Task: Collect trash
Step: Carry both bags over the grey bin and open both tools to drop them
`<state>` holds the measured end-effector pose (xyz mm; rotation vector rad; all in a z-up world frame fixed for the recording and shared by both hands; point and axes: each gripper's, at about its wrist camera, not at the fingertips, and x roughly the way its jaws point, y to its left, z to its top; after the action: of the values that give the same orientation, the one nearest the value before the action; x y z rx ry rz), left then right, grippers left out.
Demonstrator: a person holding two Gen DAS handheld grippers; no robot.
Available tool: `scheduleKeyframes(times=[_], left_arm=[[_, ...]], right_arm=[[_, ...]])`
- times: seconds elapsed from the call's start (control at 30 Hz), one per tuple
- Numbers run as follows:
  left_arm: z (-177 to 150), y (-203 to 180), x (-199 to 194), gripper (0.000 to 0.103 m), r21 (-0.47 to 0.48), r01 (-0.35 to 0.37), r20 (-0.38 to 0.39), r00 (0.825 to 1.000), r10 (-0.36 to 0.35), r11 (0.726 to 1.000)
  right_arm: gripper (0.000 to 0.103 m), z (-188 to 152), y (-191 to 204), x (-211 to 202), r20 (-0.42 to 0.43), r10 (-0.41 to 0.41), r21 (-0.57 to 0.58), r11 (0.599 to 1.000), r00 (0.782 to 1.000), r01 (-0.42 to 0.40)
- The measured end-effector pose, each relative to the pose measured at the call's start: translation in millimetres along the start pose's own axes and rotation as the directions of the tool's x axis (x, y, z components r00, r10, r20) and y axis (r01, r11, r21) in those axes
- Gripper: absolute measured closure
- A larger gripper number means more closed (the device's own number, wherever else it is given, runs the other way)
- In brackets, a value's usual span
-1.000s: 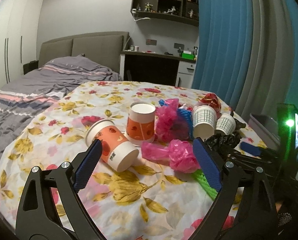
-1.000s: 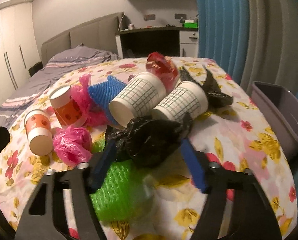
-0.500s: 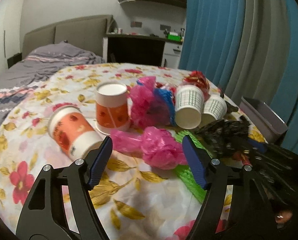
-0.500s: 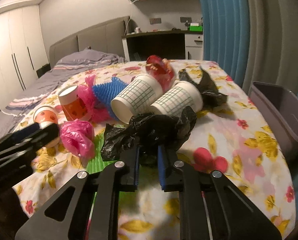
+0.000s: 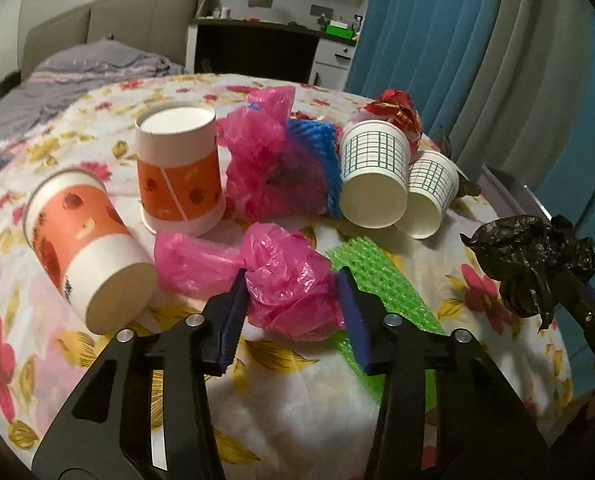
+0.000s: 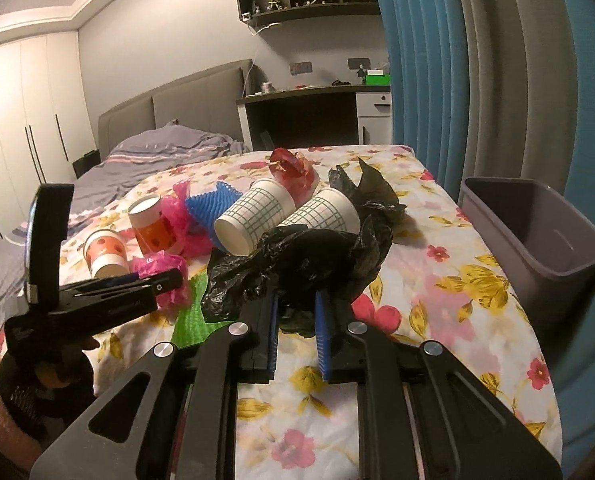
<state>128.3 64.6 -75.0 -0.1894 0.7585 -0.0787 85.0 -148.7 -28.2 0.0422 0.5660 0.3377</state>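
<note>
- Crumpled pink plastic bag (image 5: pixel 289 284) on the floral sheet (image 5: pixel 297 392), between the blue pads of the left gripper (image 5: pixel 293 300); jaws just closing in, pads at its sides, firm squeeze not certain.
- Crumpled black plastic bag (image 6: pixel 297 264) pinched in the narrow jaws of the right gripper (image 6: pixel 295 312), lifted off the sheet.
- Beneath and between: green bubble wrap (image 5: pixel 377 280).
- Further back: two orange-patterned paper cups, one on its side (image 5: pixel 85 248), one upside down (image 5: pixel 177 168); small dark print on the fallen one, unreadable.
- Two grid-patterned cups (image 5: pixel 373 180) on their sides, beside blue foam netting (image 5: pixel 321 152), more pink plastic and a red wrapper (image 5: pixel 397 112).
- Grey bin (image 6: pixel 537 232) beside the bed, by the blue curtain (image 6: pixel 417 60).
</note>
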Motion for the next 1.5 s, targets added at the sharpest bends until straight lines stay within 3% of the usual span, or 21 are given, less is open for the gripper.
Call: scheduleKeyframes(times=[0.13, 0.37, 0.67, 0.83, 1.0, 1.17, 1.3, 1.37, 1.5], left_arm=[[-1, 4, -4, 0.07, -0.018, 0.014, 0.014, 1.0, -0.014, 1.0], [-2, -10, -46, 0.07, 0.044, 0.043, 0.107, 0.993, -0.048, 0.998], [21, -52, -104, 0.07, 0.146, 0.103, 0.239, 0.961, -0.136, 0.984], [34, -94, -110, 0.07, 0.237, 0.156, 0.242, 0.946, -0.214, 0.959], [52, -153, -100, 0.07, 0.34, 0.218, 0.237, 0.921, -0.308, 0.915], [73, -201, -75, 0.07, 0.366, 0.31, 0.203, 0.894, -0.4, 0.877], [87, -237, -51, 0.07, 0.376, 0.373, 0.188, 0.866, -0.464, 0.848], [92, -255, -36, 0.07, 0.394, 0.388, 0.189, 0.853, -0.487, 0.833], [96, -287, -9, 0.07, 0.413, 0.402, 0.178, 0.844, -0.505, 0.817]], right_arm=[[0.086, -1, 1, -4, 0.012, -0.003, 0.0, 1.0, 1.0, 0.003], [0.086, -1, -7, -26, 0.065, -0.03, 0.01, 1.0, 0.997, 0.029], [0.086, 16, -40, -70, 0.175, -0.093, 0.067, 0.994, 0.98, 0.082], [0.086, 28, -66, -98, 0.249, -0.17, 0.096, 0.984, 0.953, 0.151], [0.086, 38, -98, -115, 0.296, -0.271, 0.125, 0.962, 0.916, 0.244], [0.086, 48, -132, -120, 0.315, -0.363, 0.158, 0.931, 0.877, 0.329], [0.086, 55, -151, -113, 0.341, -0.438, 0.172, 0.899, 0.832, 0.403], [0.086, 58, -160, -107, 0.344, -0.455, 0.182, 0.89, 0.821, 0.417], [0.086, 58, -179, -90, 0.327, -0.47, 0.211, 0.882, 0.82, 0.422]])
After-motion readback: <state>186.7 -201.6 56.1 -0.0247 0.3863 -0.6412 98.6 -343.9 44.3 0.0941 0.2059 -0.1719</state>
